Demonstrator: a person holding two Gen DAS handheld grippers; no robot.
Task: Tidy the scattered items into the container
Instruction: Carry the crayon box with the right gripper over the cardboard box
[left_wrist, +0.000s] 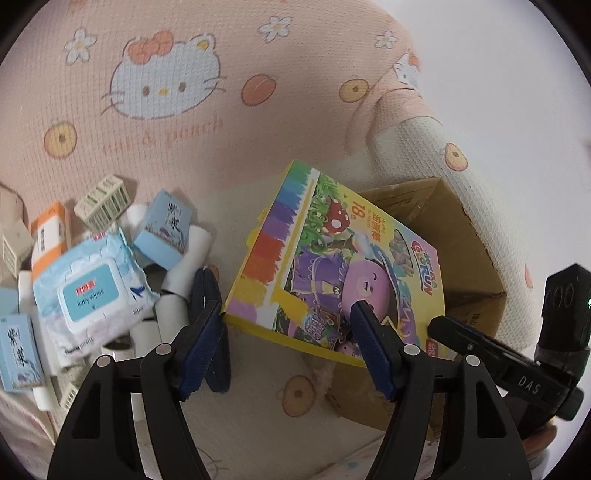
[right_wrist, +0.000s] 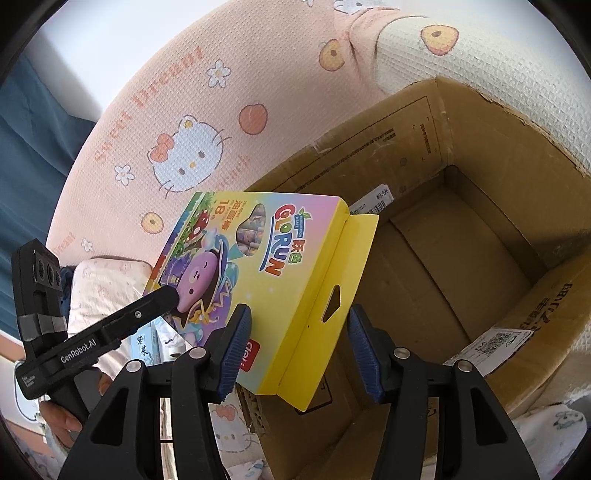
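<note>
A colourful crayon box (left_wrist: 332, 258) lies tilted over the near corner of an open cardboard carton (left_wrist: 461, 229). My left gripper (left_wrist: 286, 310) is open wide just in front of the box's lower edge, and its pads are not pressing on the box. In the right wrist view the box's yellow end (right_wrist: 295, 295) sits between the jaws of my right gripper (right_wrist: 299, 332). The left pad is against the box and the right pad stands clear of the flap. One of the left gripper's fingers (right_wrist: 147, 308) crosses the box's face. The carton (right_wrist: 480, 96) holds only paper labels.
A heap of loose items lies at the left: a baby wipes pack (left_wrist: 92, 291), small blue boxes (left_wrist: 164, 229), white rolls (left_wrist: 184, 266) and an orange-and-white box (left_wrist: 48, 236). Everything rests on a pink cartoon-cat bedspread (left_wrist: 166, 81). A person's hand (right_wrist: 62, 417) holds the left gripper.
</note>
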